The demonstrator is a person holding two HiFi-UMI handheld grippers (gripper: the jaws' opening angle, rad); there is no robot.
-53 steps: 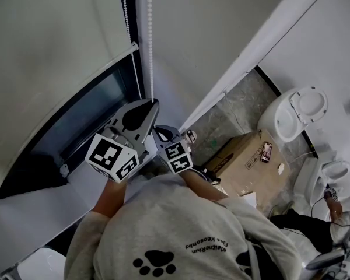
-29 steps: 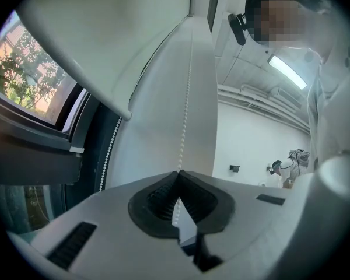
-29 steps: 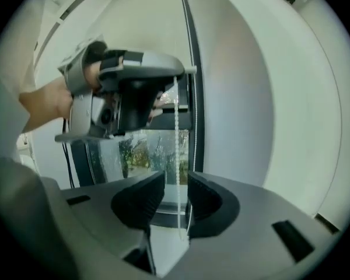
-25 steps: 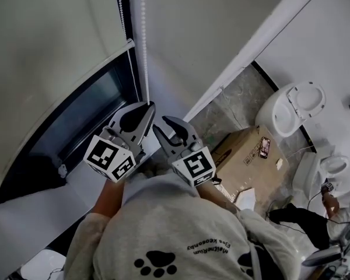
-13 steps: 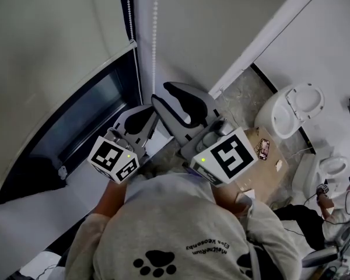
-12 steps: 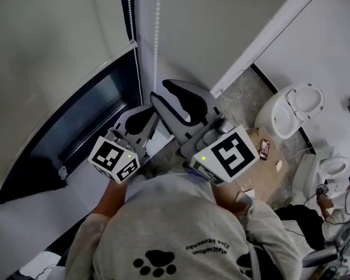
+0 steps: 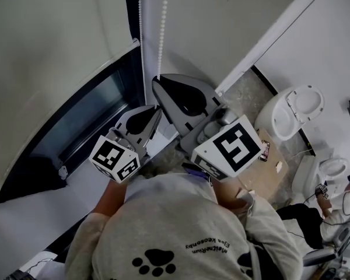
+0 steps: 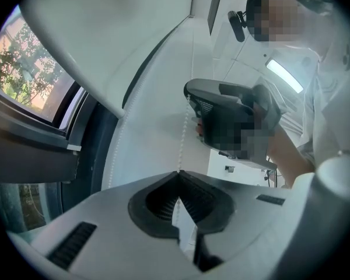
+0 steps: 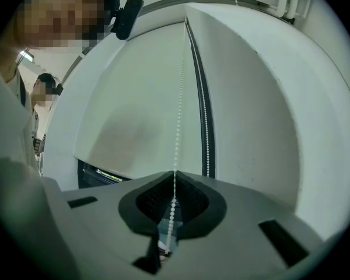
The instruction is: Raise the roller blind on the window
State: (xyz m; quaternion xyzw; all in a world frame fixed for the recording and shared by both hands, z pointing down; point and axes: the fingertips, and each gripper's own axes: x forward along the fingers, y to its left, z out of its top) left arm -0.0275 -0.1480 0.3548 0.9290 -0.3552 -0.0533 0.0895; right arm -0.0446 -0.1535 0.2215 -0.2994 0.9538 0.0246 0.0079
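Note:
The pale roller blind (image 7: 52,34) hangs at the left, its bottom bar partway up the dark window (image 7: 87,115). The white bead chain (image 7: 161,34) hangs in two strands by the frame. My left gripper (image 7: 156,111) is shut on the nearer strand. Just above it, my right gripper (image 7: 157,80) has just closed on the same strand. In the left gripper view the chain (image 8: 184,133) rises from the shut left gripper (image 8: 178,172) towards the right gripper (image 8: 191,97). In the right gripper view the beads (image 9: 179,98) run up from the shut right gripper (image 9: 174,172).
A white window sill (image 7: 46,203) lies below the window. On the floor to the right stand a white toilet (image 7: 294,112) and a cardboard box (image 7: 274,163). Another person (image 7: 332,214) sits at the lower right.
My right gripper has risen from beside the left one to above it, and its open jaws have shut on the chain. The left gripper has stayed put, holding the chain.

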